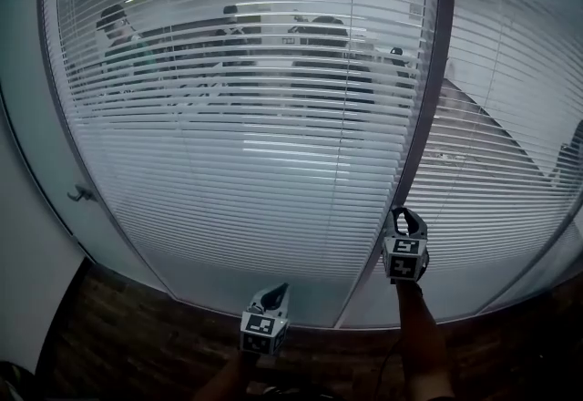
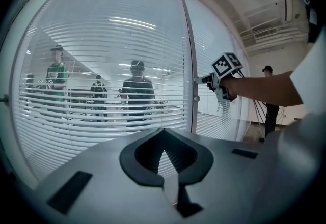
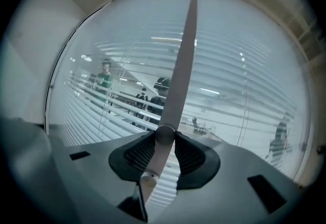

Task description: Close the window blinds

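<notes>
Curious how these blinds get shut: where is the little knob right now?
The knob sits on the upright post between the two window panes, clamped in the right tongs; in the head view, low and right of centre.

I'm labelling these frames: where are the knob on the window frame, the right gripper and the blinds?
knob (image 3: 164, 135): right gripper view, its round end between the jaws.
right gripper (image 1: 406, 219): head view, midway between its fingertips.
blinds (image 1: 237, 180): head view, slats of the left pane.

Grey right claw (image 3: 164, 136) (black ribbed pads (image 3: 139, 153))
</notes>
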